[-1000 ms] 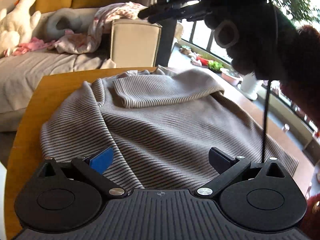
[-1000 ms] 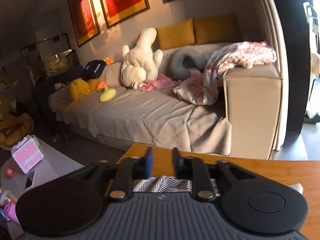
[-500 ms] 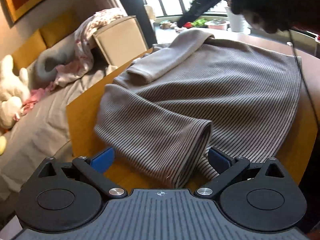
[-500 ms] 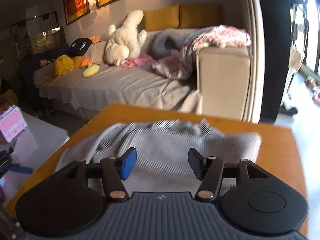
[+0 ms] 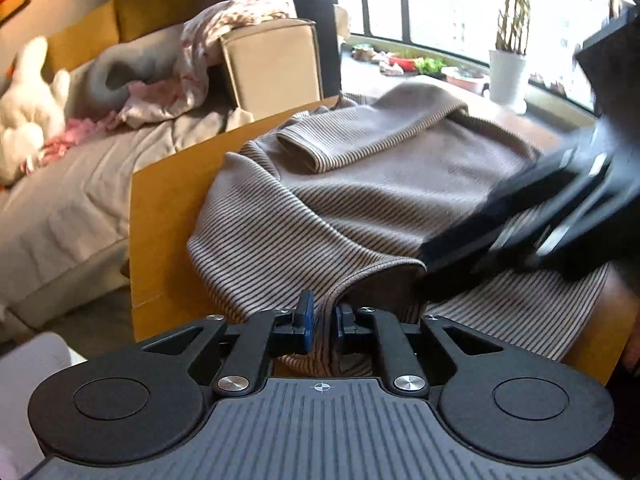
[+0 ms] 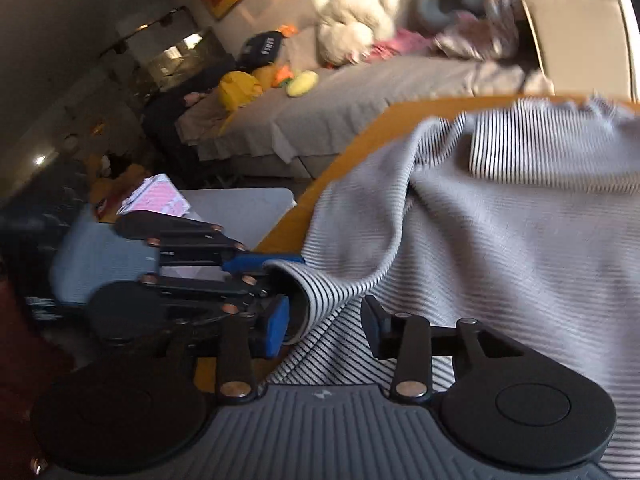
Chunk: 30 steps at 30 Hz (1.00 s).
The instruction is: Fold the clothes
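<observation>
A beige striped sweater lies crumpled on the wooden table; one sleeve is folded across its far side. My left gripper is shut on the near sleeve cuff at the table's front edge. It also shows in the right wrist view, clamped on that cuff. My right gripper is open, its fingers over the sweater just beside the held cuff. In the left wrist view it is a blurred dark shape over the sweater's right part.
A grey sofa with a white plush toy, cushions and pink clothes stands beyond the table. A window sill with a potted plant lies to the far right. A low grey table with a pink box stands left.
My left gripper has closed on the sleeve cuff. My right gripper has swung down and left over the sweater, close to the left gripper, and stays open.
</observation>
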Each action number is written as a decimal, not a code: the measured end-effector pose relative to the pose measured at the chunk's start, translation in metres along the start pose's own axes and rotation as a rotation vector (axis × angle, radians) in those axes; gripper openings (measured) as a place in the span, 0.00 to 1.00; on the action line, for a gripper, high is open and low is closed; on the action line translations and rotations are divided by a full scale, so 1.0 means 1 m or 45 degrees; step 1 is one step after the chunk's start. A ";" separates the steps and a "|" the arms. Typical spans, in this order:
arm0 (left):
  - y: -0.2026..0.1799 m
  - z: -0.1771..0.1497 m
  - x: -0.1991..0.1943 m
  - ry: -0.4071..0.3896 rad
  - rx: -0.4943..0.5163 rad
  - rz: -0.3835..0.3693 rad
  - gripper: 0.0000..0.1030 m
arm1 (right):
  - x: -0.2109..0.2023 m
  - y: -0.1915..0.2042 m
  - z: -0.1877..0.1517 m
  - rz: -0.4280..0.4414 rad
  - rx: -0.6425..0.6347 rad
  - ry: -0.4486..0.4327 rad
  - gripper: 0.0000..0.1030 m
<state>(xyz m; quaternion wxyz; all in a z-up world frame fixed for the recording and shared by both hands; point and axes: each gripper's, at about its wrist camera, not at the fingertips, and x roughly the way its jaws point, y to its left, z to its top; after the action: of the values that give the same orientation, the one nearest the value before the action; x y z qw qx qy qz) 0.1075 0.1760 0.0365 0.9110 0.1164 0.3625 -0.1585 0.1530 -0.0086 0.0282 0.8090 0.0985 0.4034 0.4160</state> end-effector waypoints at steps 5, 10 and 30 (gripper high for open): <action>0.008 0.013 -0.008 -0.071 -0.094 0.011 0.33 | 0.015 -0.003 0.014 -0.124 -0.106 -0.098 0.04; 0.023 0.033 -0.019 -0.193 -0.202 0.070 0.79 | -0.041 -0.036 0.085 -0.337 -0.197 -0.370 0.04; -0.027 0.104 0.091 -0.222 -0.297 -0.106 0.97 | -0.090 -0.234 0.106 -0.758 0.129 -0.304 0.10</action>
<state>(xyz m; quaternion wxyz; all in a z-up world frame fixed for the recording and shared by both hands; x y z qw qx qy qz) 0.2248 0.0982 0.0448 0.9390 -0.0195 0.3025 -0.1626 0.3400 -0.2060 0.0332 0.9309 0.0644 0.3367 0.1260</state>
